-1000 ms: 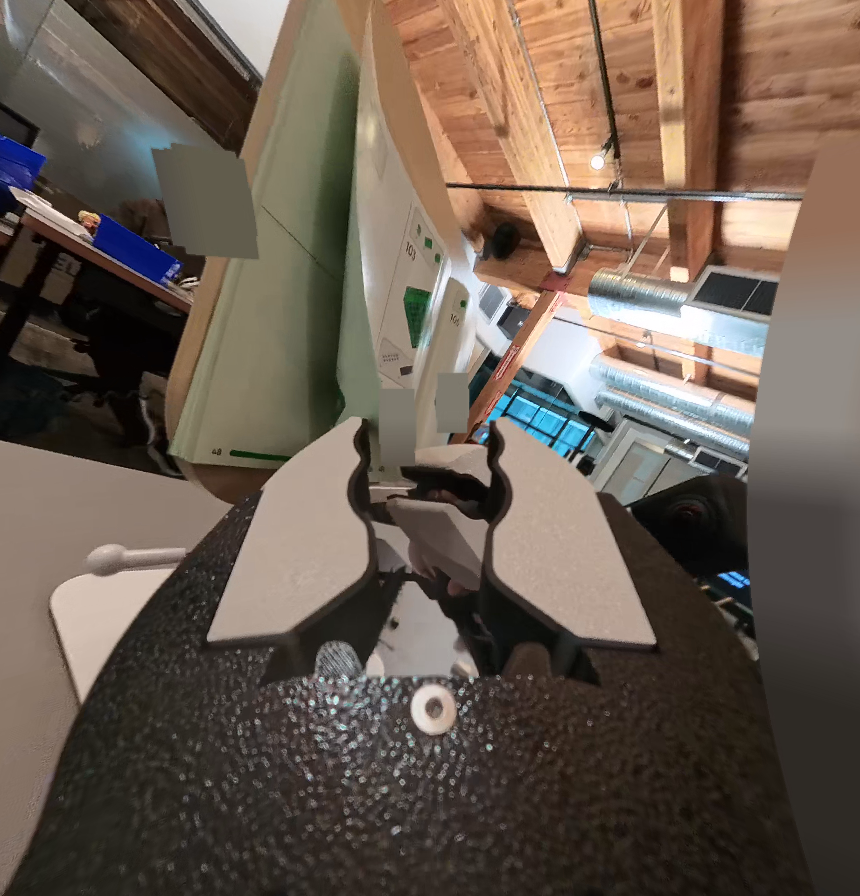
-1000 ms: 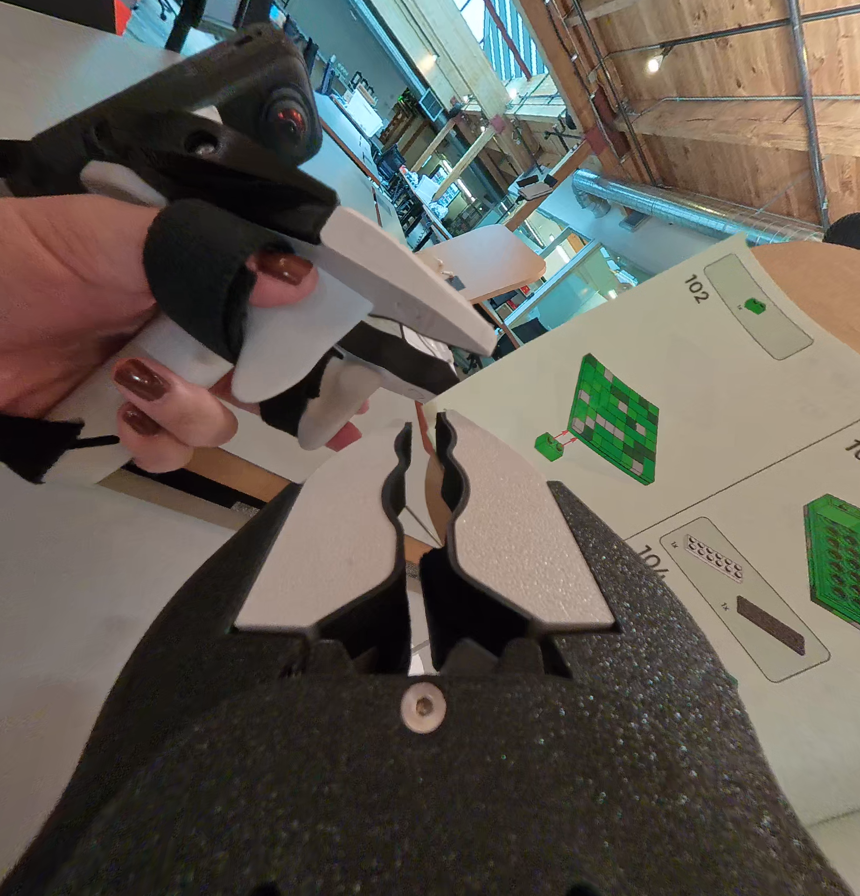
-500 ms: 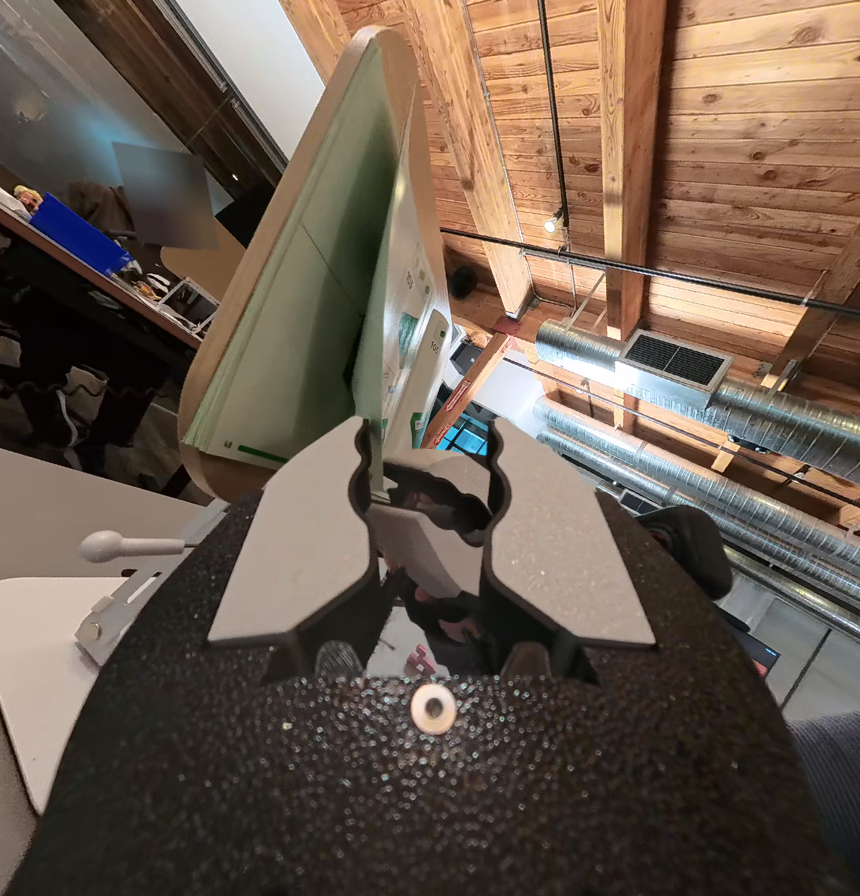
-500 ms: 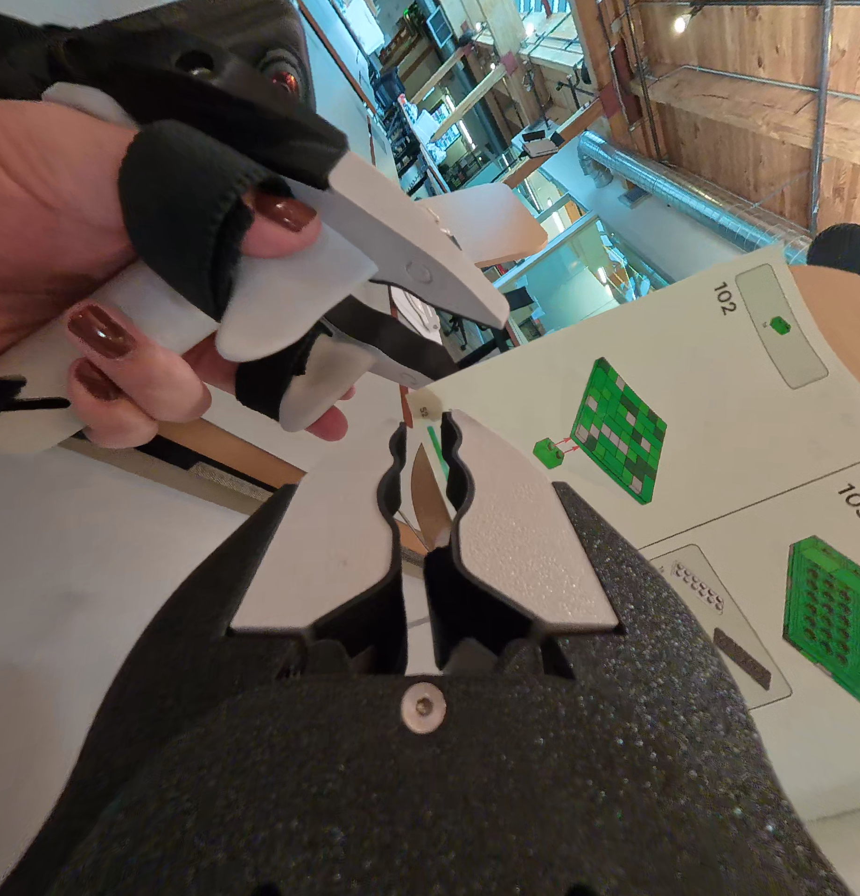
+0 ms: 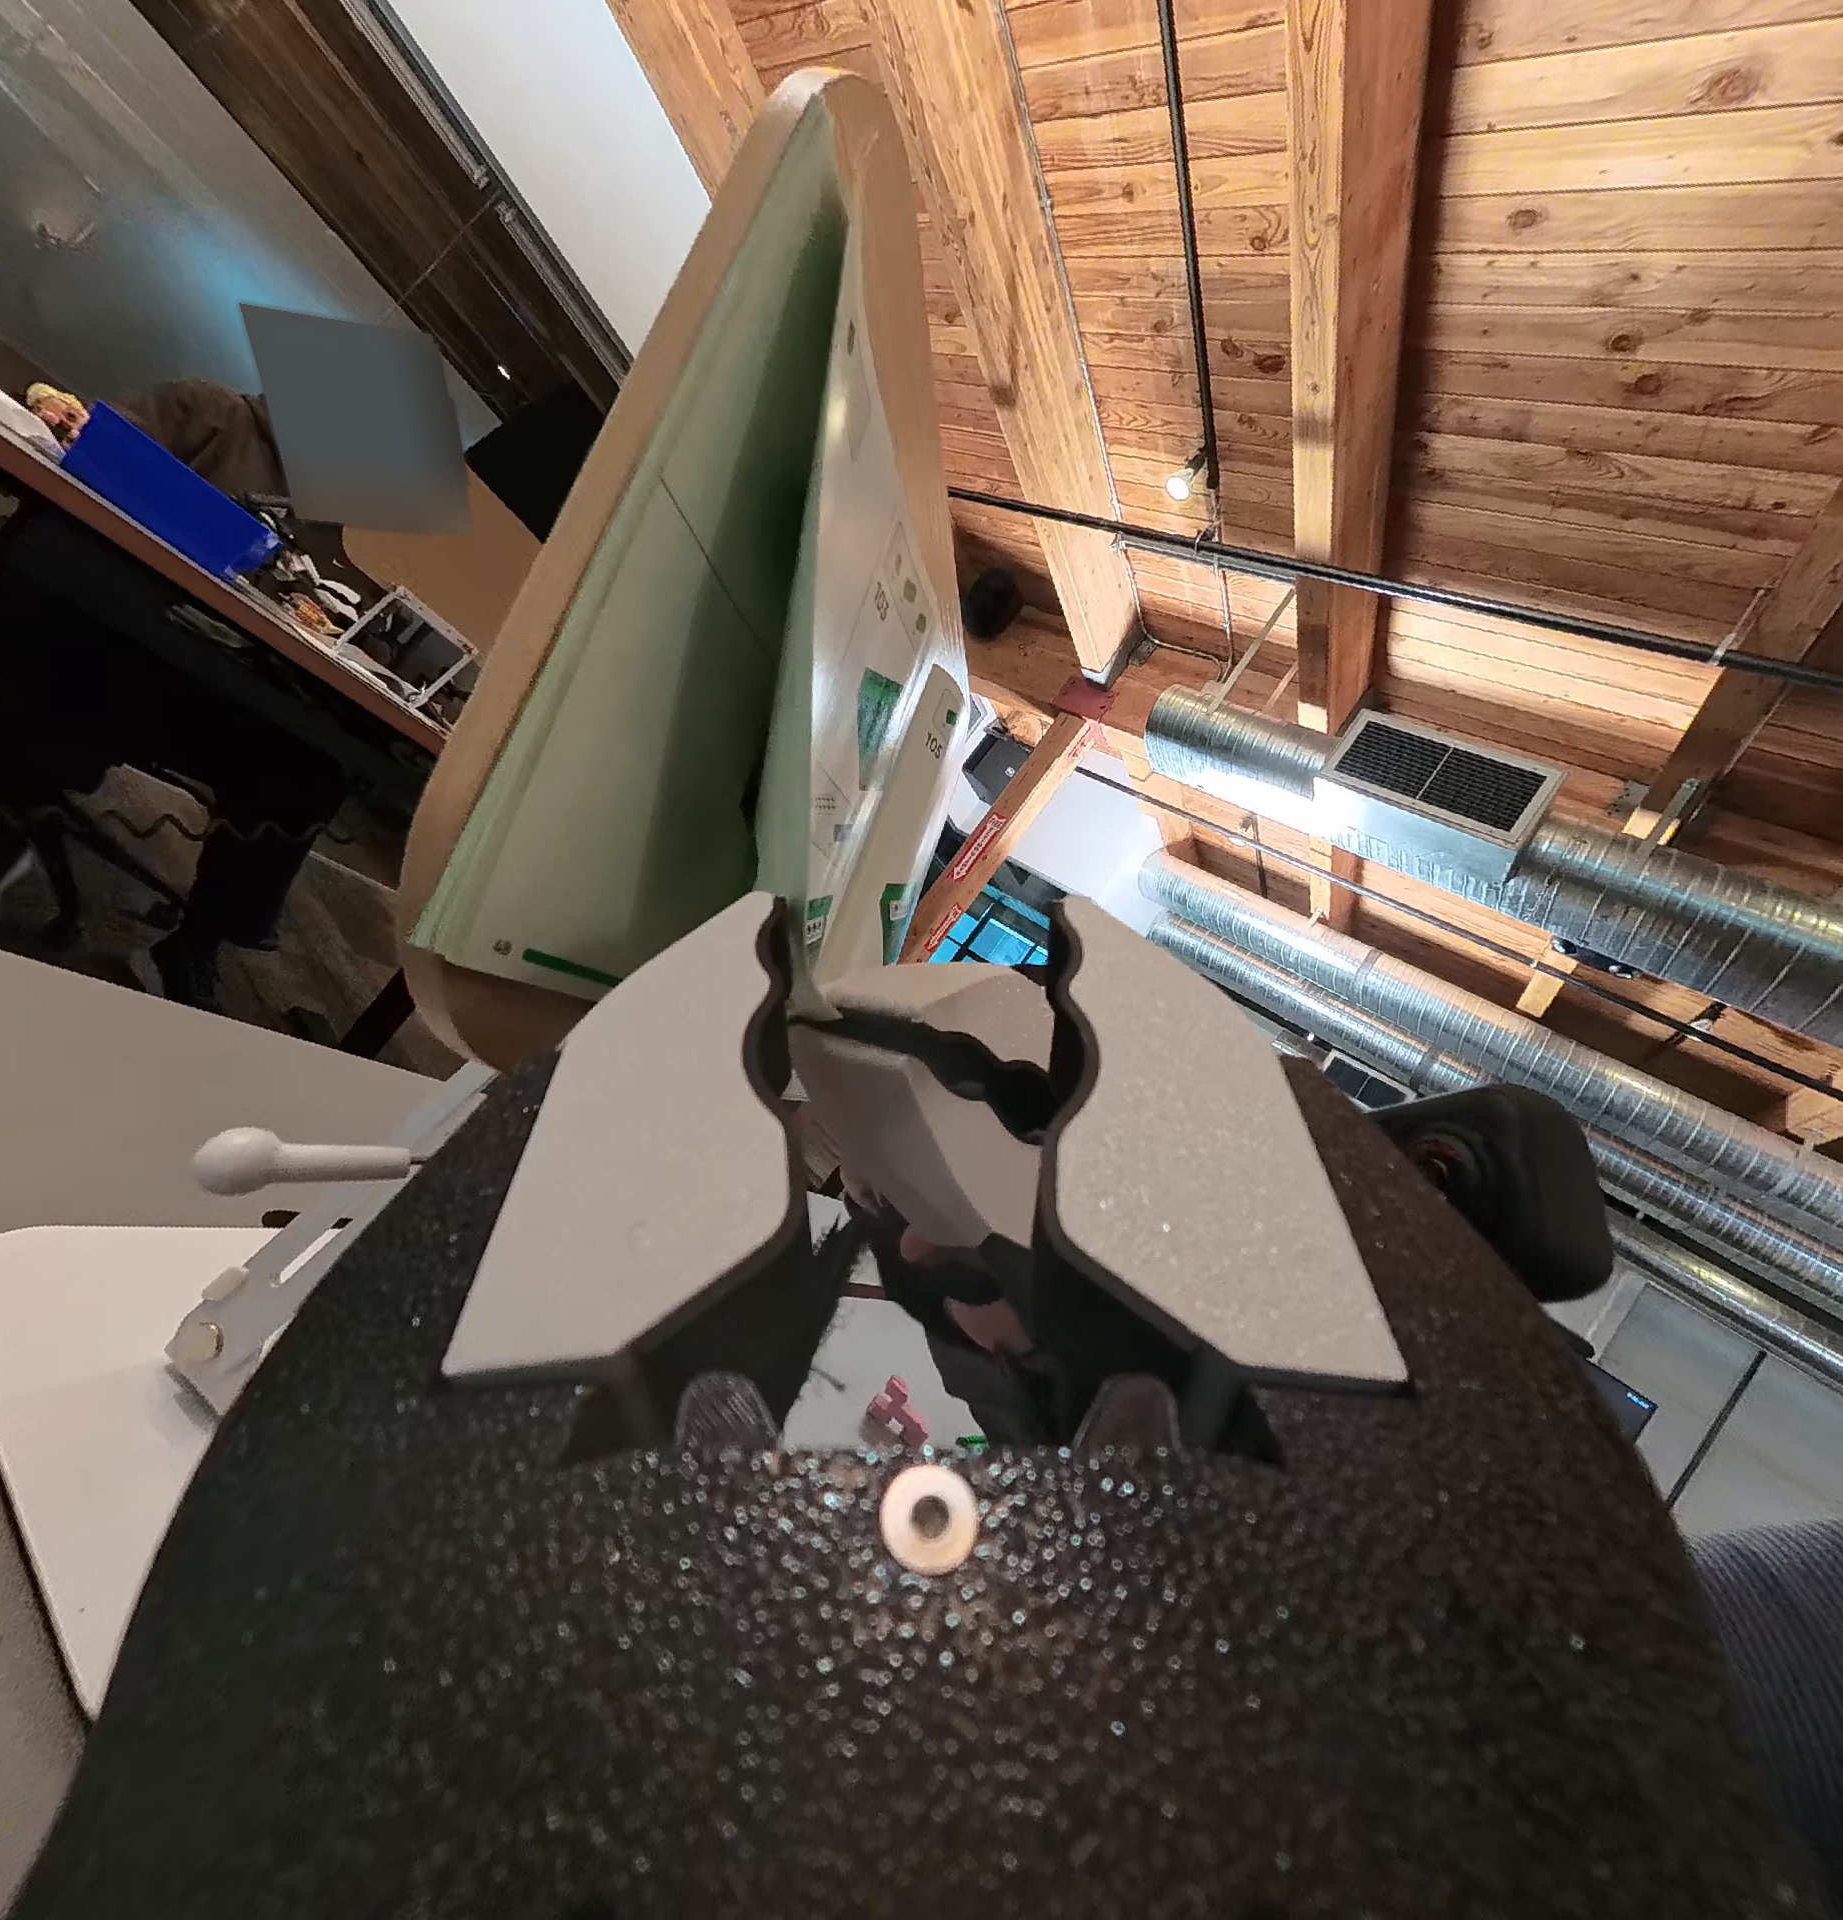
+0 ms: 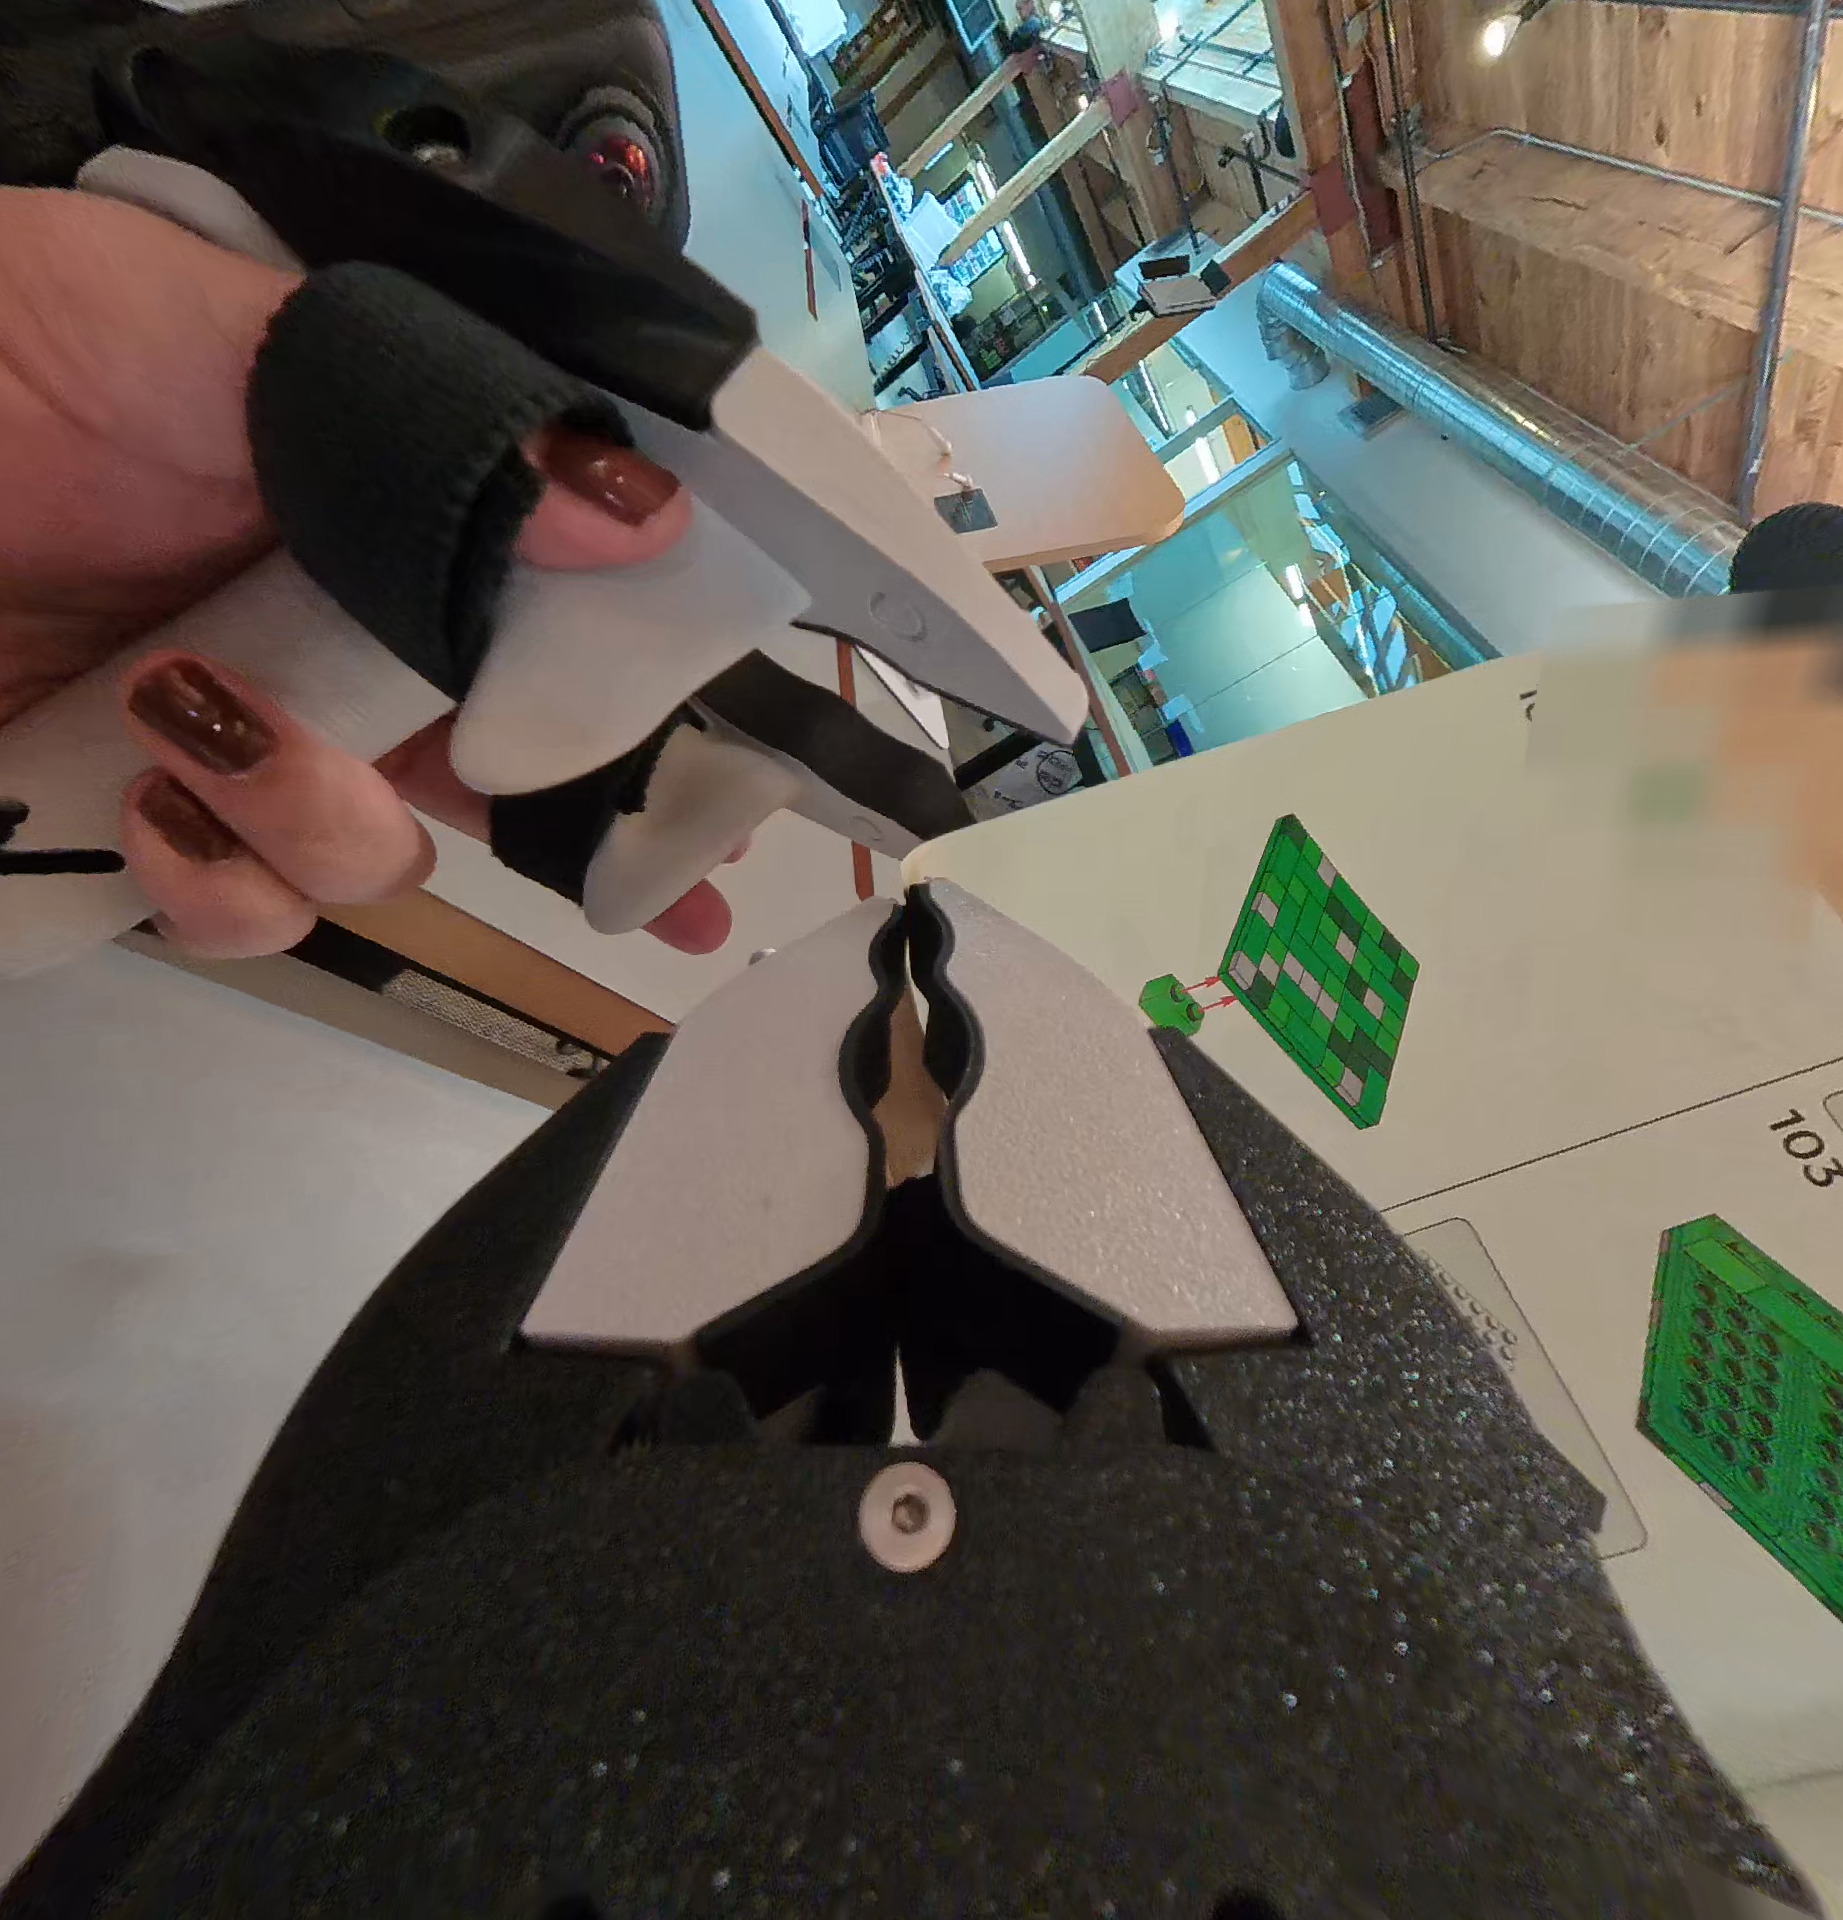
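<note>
**Both grippers meeting at the page corner**

While the instruction booklet [image 6: 1260, 914] is leaning upright on its wooden stand [image 5: 460, 831], its lower page corner is lying straight ahead of the right gripper [image 6: 912, 914], which is pinching it. The left gripper [image 5: 917, 966], spread, is closing around that same corner.

I see matt, grainy grey plastic on my right tongs [image 6: 912, 920], smooth paper booklet [image 6: 1156, 904] at two o'clock, rough wooden ceiling [image 5: 1519, 312].
</note>
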Demonstrator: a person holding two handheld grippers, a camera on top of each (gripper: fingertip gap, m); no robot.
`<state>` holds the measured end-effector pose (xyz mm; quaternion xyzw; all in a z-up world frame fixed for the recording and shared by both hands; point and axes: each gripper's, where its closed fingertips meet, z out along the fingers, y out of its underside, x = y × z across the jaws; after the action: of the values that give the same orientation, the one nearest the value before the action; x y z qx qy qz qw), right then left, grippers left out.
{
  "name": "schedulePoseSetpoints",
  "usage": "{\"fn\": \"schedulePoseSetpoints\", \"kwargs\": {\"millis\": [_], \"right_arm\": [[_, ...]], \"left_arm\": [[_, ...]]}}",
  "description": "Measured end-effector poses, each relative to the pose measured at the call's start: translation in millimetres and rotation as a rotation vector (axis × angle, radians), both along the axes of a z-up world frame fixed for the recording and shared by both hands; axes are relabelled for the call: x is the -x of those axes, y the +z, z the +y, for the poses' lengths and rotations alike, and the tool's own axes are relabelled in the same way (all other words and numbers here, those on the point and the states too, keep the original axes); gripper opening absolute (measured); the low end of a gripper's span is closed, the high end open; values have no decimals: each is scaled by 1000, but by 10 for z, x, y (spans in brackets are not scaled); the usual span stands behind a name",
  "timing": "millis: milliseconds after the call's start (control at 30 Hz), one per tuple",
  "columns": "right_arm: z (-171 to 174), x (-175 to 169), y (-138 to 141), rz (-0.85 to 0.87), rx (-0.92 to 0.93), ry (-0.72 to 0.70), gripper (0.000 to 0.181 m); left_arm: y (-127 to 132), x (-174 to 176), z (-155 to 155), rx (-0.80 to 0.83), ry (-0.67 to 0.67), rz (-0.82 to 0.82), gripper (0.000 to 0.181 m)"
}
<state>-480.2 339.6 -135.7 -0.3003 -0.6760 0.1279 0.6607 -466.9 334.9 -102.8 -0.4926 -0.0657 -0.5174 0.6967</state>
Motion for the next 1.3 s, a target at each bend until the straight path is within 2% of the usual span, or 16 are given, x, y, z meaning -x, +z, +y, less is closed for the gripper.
{"fn": "schedulePoseSetpoints", "kwargs": {"millis": [200, 300, 400, 467, 700, 1000, 1133, 1300], "right_arm": [[35, -50, 76, 54, 135, 15, 0], [105, -120, 158, 121, 199, -8, 0], [192, -256, 278, 232, 262, -69, 0], [245, -387, 356, 314, 283, -133, 0], [316, -1131, 519, 609, 467, -307, 0], [483, -2272, 586, 874, 618, -474, 0], [428, -2400, 634, 924, 652, -414, 0], [126, -2119, 623, 829, 572, -220, 0]], "left_arm": [[8, 12, -8, -4, 6, -3, 45], [34, 49, -24, -14, 50, 11, 40], [13, 96, 24, 46, 142, 50, 12], [3, 71, 66, 91, 210, 108, 0], [180, -390, 89, 93, 312, 347, 0], [296, -903, 49, 75, 305, 540, 0], [329, -1043, 15, 55, 276, 574, 0], [350, -1195, -39, 16, 204, 608, 17]]}}
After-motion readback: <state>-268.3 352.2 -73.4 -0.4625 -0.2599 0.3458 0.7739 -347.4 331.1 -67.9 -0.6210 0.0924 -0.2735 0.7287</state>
